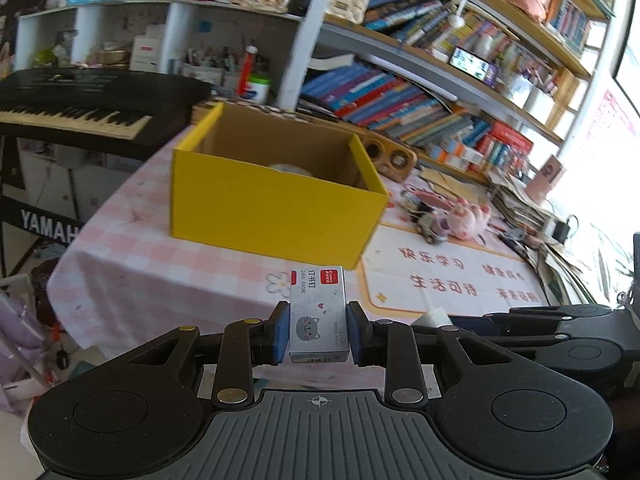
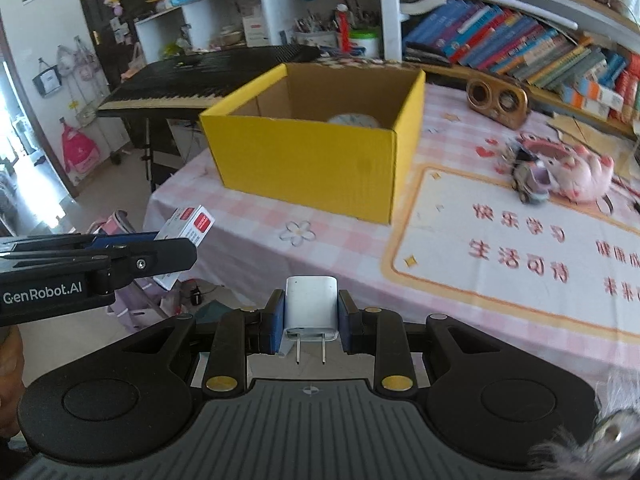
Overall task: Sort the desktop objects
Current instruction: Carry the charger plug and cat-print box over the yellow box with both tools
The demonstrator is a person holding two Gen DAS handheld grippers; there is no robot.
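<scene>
My left gripper (image 1: 318, 330) is shut on a small grey staples box (image 1: 318, 314) with a cat drawing and a red label. It hovers over the near edge of the table, short of the open yellow cardboard box (image 1: 272, 208). My right gripper (image 2: 311, 322) is shut on a white plug charger (image 2: 310, 306), its two prongs pointing back at the camera. In the right wrist view the yellow box (image 2: 312, 160) stands ahead with a round white object (image 2: 354, 120) inside, and the left gripper (image 2: 160, 246) with the staples box (image 2: 186, 224) shows at left.
A pink checked tablecloth (image 2: 248, 236) covers the table, with a printed desk mat (image 2: 520, 248) at right. A pink plush toy (image 2: 572, 172) and small toys lie at far right, a wooden speaker (image 2: 496, 100) behind. A black keyboard (image 1: 72, 108) stands left, bookshelves behind.
</scene>
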